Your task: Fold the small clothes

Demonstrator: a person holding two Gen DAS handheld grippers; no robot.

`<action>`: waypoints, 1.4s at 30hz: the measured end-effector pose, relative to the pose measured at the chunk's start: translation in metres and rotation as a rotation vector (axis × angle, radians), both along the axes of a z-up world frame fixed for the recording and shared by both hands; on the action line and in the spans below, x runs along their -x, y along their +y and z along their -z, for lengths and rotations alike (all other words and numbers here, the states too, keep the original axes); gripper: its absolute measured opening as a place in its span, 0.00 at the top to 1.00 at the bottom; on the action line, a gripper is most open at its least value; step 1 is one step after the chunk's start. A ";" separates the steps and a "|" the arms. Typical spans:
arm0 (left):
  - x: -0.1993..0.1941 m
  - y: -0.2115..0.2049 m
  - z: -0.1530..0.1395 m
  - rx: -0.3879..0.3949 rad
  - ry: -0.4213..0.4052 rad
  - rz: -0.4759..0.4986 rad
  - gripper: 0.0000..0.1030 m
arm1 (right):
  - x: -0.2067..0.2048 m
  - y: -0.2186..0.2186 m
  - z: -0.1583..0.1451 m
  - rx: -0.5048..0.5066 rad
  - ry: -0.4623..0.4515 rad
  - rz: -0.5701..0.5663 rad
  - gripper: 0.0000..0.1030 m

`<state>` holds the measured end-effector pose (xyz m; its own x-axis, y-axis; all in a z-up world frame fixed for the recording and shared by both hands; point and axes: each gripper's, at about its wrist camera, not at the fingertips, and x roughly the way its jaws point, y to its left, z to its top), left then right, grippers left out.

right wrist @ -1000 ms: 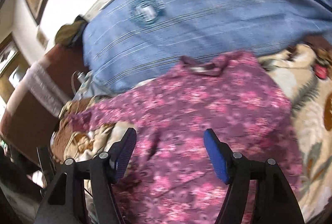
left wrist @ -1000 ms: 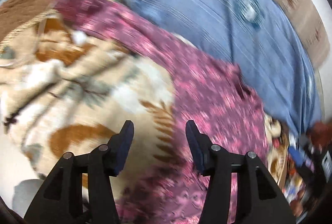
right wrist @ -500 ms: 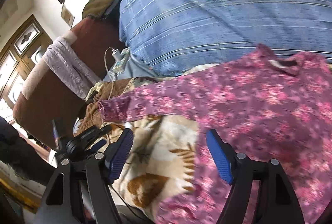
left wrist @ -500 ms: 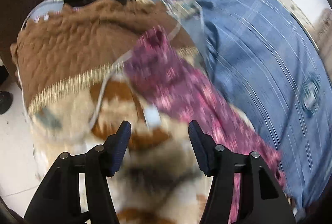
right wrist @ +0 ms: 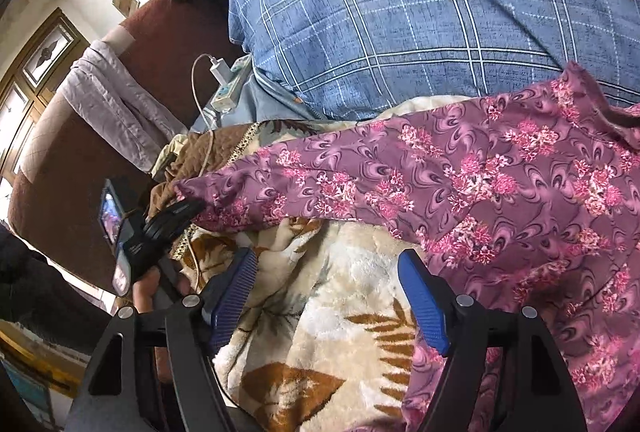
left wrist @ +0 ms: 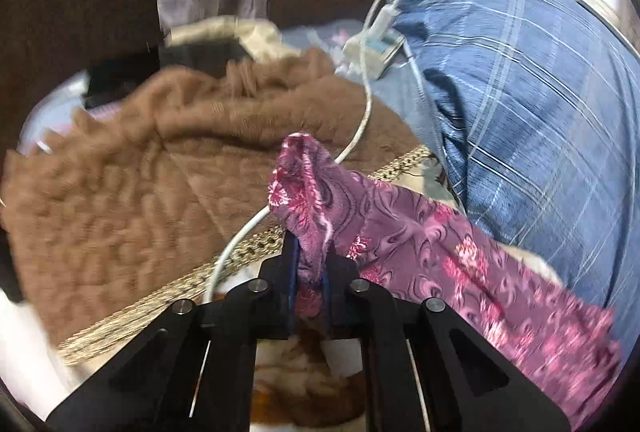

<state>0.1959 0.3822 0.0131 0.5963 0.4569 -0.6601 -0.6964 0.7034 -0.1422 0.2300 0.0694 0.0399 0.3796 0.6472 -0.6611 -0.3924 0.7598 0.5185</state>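
Observation:
A purple floral top point(right wrist: 500, 184) lies spread on a cream leaf-patterned blanket point(right wrist: 340, 312), its long sleeve point(left wrist: 400, 228) stretched out to the left. In the left wrist view my left gripper point(left wrist: 310, 264) is shut on the sleeve's cuff, and the fabric bunches up between its blue pads. The right wrist view shows that same left gripper point(right wrist: 188, 210) pinching the sleeve end at the left. My right gripper point(right wrist: 328, 292) hovers open over the blanket just below the sleeve, with nothing between its fingers.
A large blue plaid pillow point(right wrist: 400, 12) lies behind the top. A brown quilted cover point(left wrist: 140, 172) and a white charger cable point(left wrist: 360, 136) with a power strip point(right wrist: 228, 88) sit at the left. A brown headboard point(right wrist: 72, 172) with a grey cloth point(right wrist: 116, 104) stands beyond.
My left gripper has swung left along the sleeve to its cuff and shut on it. My right gripper has moved left and down off the top's body to the blanket, still open.

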 end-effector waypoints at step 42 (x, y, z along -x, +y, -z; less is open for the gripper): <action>0.106 -0.352 0.003 -0.722 -0.091 1.366 0.94 | -0.009 -0.103 0.027 0.076 0.127 -0.074 0.91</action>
<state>0.0904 0.0300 0.0105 0.8360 -0.2555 -0.4857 0.5029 0.7108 0.4918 0.2390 -0.0341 0.0131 0.2428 0.6164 -0.7490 -0.3836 0.7702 0.5095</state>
